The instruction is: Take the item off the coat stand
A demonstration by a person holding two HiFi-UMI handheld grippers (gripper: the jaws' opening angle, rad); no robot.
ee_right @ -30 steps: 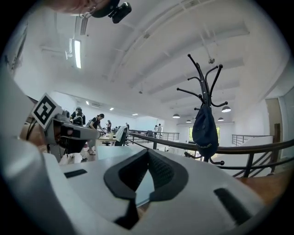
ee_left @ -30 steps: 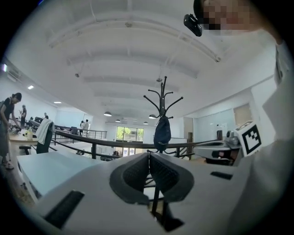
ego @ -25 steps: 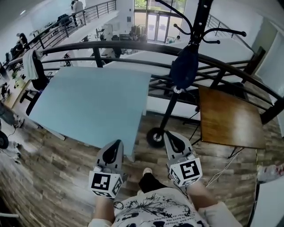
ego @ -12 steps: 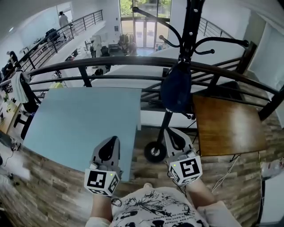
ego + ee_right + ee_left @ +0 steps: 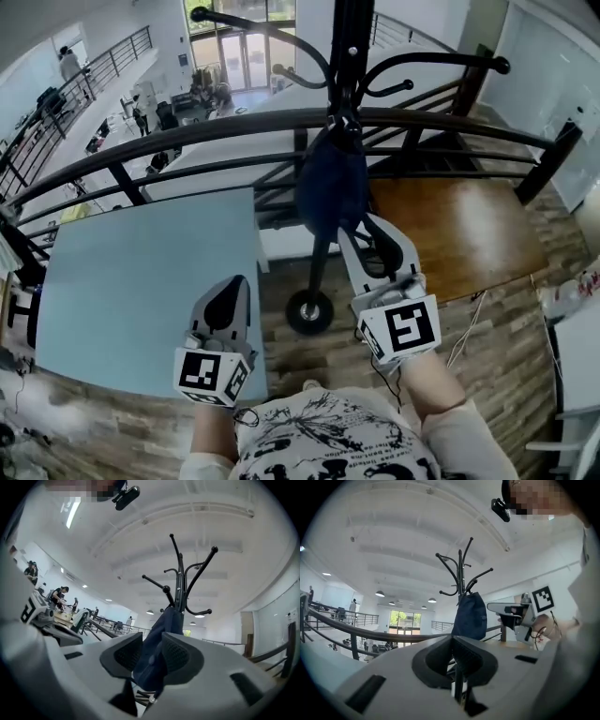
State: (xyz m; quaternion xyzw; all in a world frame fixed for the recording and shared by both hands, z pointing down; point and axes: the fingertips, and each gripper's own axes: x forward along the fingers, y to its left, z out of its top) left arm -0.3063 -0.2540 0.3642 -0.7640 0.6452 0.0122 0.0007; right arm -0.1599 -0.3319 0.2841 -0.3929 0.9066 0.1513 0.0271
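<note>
opening right claw [image 5: 361, 234] round the bag [image 5: 328, 183] at twelve o'clock; push deeper, pinch firmly, lift straight up off the stand [image 5: 349, 37], with left claw [image 5: 228, 295] pressed together, idle.

1. A dark blue bag [image 5: 328, 183] fills the gap of the right tongs [image 5: 362, 234], whose jaws are opening.
2. Just beyond them, the coat stand pole [image 5: 349, 56] and curved railing [image 5: 187, 127] bar the way.
3. A brown desk [image 5: 459, 225] blocks their right, and a blue desk [image 5: 141, 281] lies left of the left tongs [image 5: 228, 302].
4. The air between both tongs is free.
</note>
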